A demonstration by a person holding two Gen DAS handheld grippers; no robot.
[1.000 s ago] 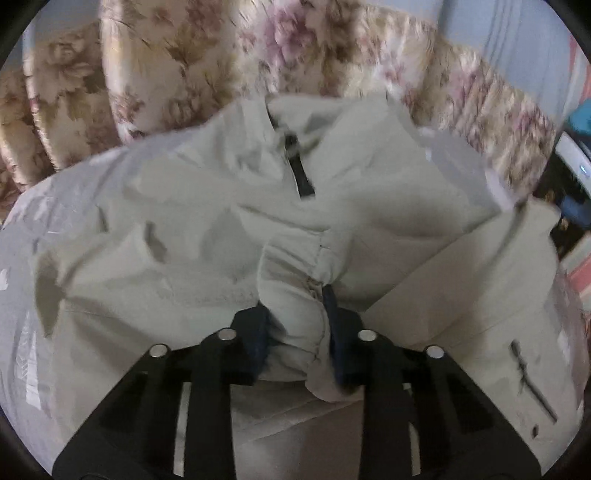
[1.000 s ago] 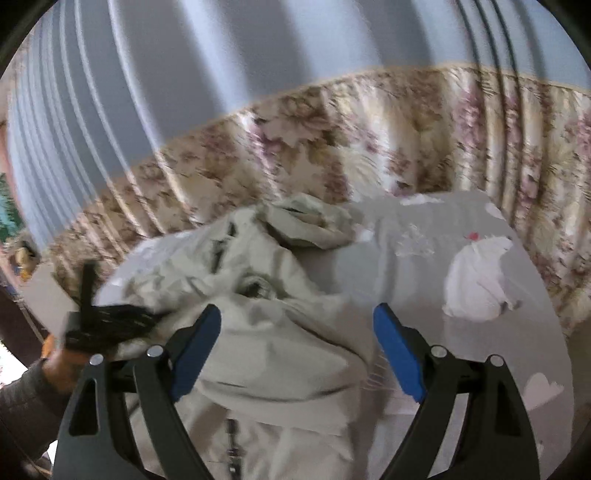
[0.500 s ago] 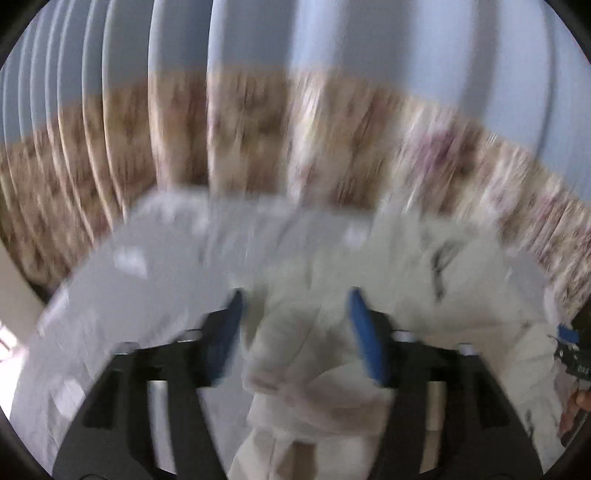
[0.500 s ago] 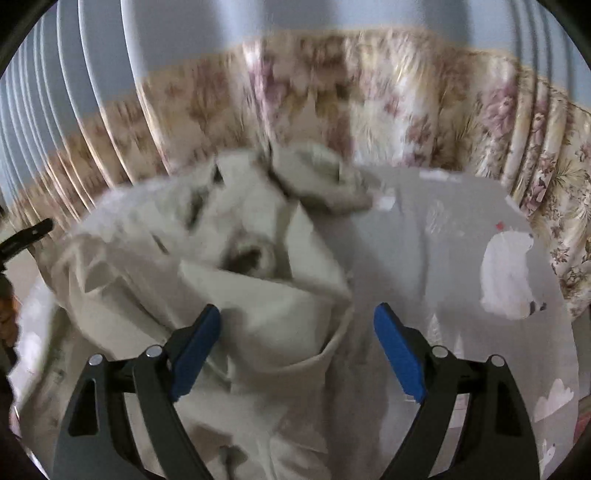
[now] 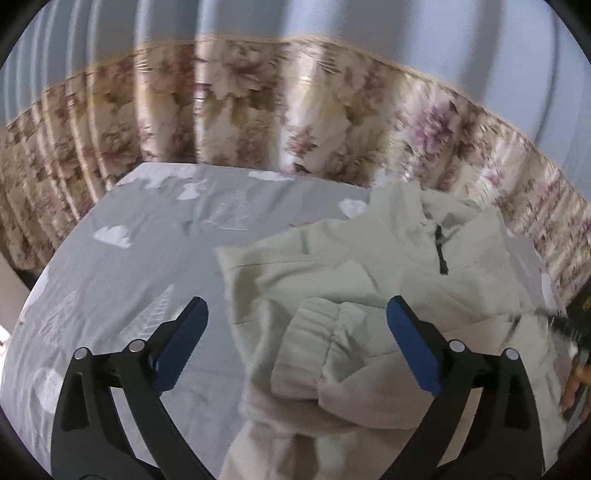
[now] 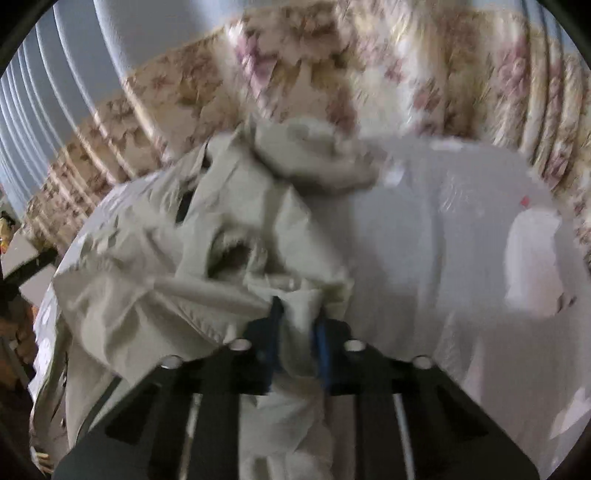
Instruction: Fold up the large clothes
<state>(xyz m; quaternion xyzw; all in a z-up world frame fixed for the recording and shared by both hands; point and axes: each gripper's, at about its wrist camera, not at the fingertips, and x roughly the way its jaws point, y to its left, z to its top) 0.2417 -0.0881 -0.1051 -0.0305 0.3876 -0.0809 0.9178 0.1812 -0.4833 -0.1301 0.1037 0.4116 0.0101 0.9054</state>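
A pale grey-green jacket (image 5: 369, 266) lies crumpled on the grey bed sheet (image 5: 129, 266), its dark zip (image 5: 441, 254) near the collar. My left gripper (image 5: 295, 306) hovers over the ribbed sleeve cuff (image 5: 314, 343). Its jaws are opening wide and the blue pads (image 5: 181, 339) stand clear of the cuff that lies between them. In the right wrist view my right gripper (image 6: 298, 319) is closing, and a bunched fold of the jacket (image 6: 184, 266) is pinched between its blue pads (image 6: 275, 321). The jacket hood (image 6: 314, 155) lies heaped at the far end.
Floral curtains (image 5: 258, 110) hang behind the bed under a blue-grey pleated curtain (image 5: 332, 18). The sheet carries cloud prints (image 5: 112, 236) and a white bear print (image 6: 532, 258). A hand (image 5: 576, 384) shows at the right edge of the left wrist view.
My left gripper let go of the sleeve cuff, opened wide and swung left. My right gripper came down onto the jacket and shut on a fold.
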